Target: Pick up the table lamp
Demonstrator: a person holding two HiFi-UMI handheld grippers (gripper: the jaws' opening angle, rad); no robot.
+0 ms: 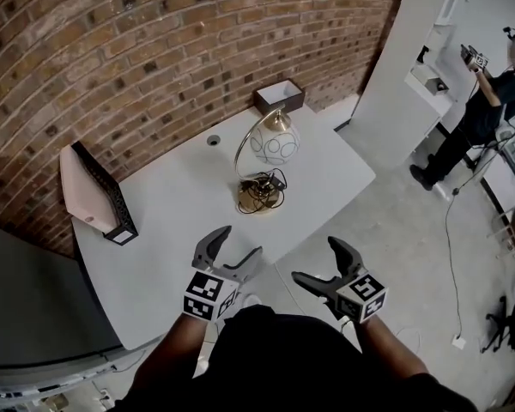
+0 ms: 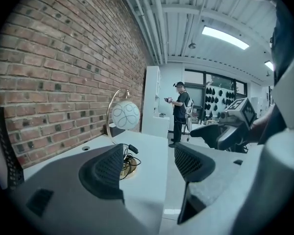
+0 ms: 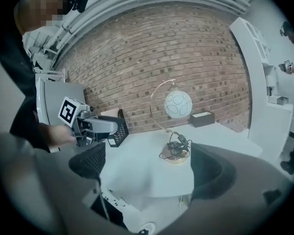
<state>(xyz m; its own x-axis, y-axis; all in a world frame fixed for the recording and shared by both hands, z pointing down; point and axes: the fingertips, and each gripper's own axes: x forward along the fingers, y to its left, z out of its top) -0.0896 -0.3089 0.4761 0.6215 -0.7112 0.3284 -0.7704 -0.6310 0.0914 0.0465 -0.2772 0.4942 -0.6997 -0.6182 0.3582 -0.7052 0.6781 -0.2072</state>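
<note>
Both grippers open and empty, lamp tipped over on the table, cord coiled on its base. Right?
No. The lamp stands upright on the table; the right gripper view shows it. Left gripper and right gripper open, empty; cord coiled on base.

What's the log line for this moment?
phase: pre-grasp | left gripper: open, empty | right gripper: open, empty | table lamp: upright on table, untouched

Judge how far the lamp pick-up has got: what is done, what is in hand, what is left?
Done: nothing yet; the table lamp stands on the white table, cord coiled on its base, no claw touching it. In hand: nothing; the left claw and right claw are open and empty, near the table's front edge, short of the lamp. Left: reach in, grip the lamp, lift it.
</note>
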